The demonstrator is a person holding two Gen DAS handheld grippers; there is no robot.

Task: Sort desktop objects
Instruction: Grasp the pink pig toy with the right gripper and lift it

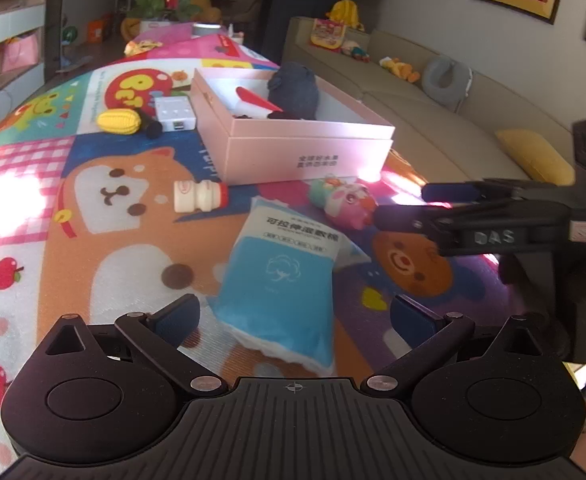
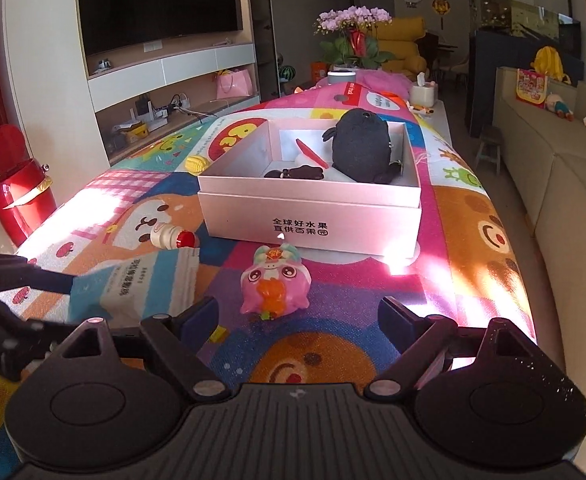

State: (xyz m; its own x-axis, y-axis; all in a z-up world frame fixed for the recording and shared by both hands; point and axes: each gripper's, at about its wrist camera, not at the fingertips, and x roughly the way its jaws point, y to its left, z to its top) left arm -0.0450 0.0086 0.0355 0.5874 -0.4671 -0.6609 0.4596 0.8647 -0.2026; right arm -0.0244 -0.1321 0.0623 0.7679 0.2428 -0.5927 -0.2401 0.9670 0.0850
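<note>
A pink box [image 1: 309, 156] [image 2: 309, 216] stands on the cartoon-print table and holds a dark plush [image 1: 295, 90] [image 2: 359, 146] and a red-and-white item [image 1: 255, 100]. My left gripper [image 1: 295, 318] is open around the near end of a blue-and-white packet [image 1: 283, 276] [image 2: 141, 284]. My right gripper [image 2: 297, 318] is open just behind a pink pig toy [image 2: 275, 284] [image 1: 343, 202]; it also shows in the left wrist view [image 1: 401, 204]. A small white bottle [image 1: 199, 196] [image 2: 171, 236] lies on its side in front of the box.
A yellow corn toy [image 1: 119, 120] [image 2: 196, 164], a black item [image 1: 151, 126] and a white adapter [image 1: 175, 112] lie left of the box. A beige sofa [image 1: 453, 120] runs along the table's right side. A red bin [image 2: 17, 196] stands left of the table.
</note>
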